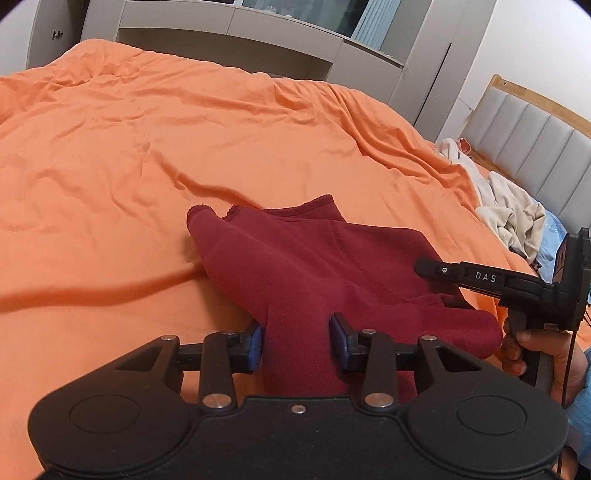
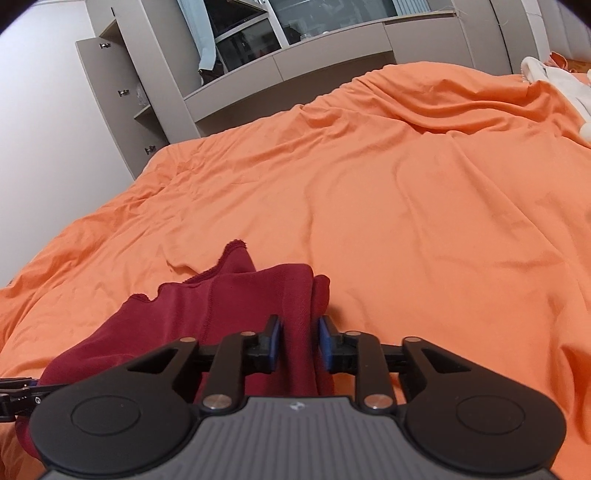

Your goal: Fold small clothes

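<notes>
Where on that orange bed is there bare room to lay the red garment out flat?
The orange bedsheet lies bare from the dark red knit garment to the grey cabinets. It is crowded by the padded headboard, where crumpled cream clothes are piled.

The red garment's (image 1: 314, 266) near end is hidden under the gripper body; the pale clothes (image 2: 554, 81) are cut off.
</notes>
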Tool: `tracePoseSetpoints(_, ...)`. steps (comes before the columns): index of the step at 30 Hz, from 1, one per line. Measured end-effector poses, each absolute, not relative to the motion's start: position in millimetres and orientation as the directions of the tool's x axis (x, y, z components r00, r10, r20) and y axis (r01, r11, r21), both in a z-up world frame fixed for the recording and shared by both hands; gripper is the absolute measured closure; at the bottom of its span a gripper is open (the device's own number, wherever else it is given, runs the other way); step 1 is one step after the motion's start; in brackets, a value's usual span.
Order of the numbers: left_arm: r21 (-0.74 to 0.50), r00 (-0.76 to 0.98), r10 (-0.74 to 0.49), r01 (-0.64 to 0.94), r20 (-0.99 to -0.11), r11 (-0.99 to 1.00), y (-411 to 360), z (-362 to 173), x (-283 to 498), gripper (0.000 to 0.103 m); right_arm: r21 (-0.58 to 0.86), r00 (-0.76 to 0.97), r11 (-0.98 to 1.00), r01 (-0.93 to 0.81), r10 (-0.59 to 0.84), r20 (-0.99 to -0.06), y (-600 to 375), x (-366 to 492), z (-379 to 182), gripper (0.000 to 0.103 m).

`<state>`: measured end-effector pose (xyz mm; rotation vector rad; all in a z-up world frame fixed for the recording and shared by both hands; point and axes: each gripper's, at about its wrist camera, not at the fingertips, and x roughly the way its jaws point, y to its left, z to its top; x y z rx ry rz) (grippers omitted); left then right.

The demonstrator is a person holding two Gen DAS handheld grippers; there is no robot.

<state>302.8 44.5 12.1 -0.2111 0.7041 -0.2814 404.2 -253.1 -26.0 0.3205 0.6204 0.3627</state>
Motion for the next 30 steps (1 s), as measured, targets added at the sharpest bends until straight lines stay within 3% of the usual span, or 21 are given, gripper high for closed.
tracePoseSetpoints(3,-0.28,0.728,-0.316,0.175,-0.609,0.944,39.9,12.9,303.2,0.06,0.398,0.756,0.89,-0.224,0.416,-0.505,-255.3,402.5,-27.4,0.067)
tracePoseSetpoints(6,-0.275,0.729,-0.307,0.168,-0.612,0.947,39.3,13.0,303.9,0.056,0.394,0.761,0.894,-0.213,0.404,-0.507,-256.9,401.0,-26.5,0.05)
tracePoseSetpoints(8,-0.266,0.731,-0.294,0.158,-0.616,0.951,39.2,13.6,304.1,0.049,0.389,0.767,0.897,-0.212,0.399,-0.502,-257.4,399.0,-24.2,0.042)
tracePoseSetpoints(10,-0.248,0.737,-0.268,0.14,-0.621,0.959,38.2,14.5,303.5,0.033,0.38,0.774,0.899,-0.216,0.395,-0.495,-258.0,395.8,-21.0,0.031)
tracePoseSetpoints(13,-0.226,0.745,-0.248,0.133,-0.62,0.965,33.9,17.8,302.3,0.025,0.361,0.789,0.905,-0.224,0.386,-0.478,-258.2,389.2,-13.7,0.015)
tracePoseSetpoints(16,-0.201,0.759,-0.22,0.12,-0.612,0.972,30.0,21.7,299.4,0.009,0.334,0.809,0.912,-0.238,0.376,-0.451,-258.0,379.3,-4.2,0.006)
tracePoseSetpoints(19,-0.169,0.779,-0.191,0.111,-0.597,0.979,26.3,28.3,295.2,0.006,0.294,0.836,0.924,-0.244,0.354,-0.42,-257.8,368.0,5.8,0.0)
tracePoseSetpoints(22,-0.16,0.803,-0.179,0.106,-0.569,0.981,24.3,36.2,287.9,0.001,0.254,0.863,0.935,-0.25,0.334,-0.38,-258.4,353.8,16.4,0.0)
tracePoseSetpoints(30,-0.133,0.876,-0.121,0.065,-0.467,0.989,19.9,55.7,252.9,0.001,0.208,0.917,0.945,-0.253,0.303,-0.259,-263.6,308.0,38.0,0.0)
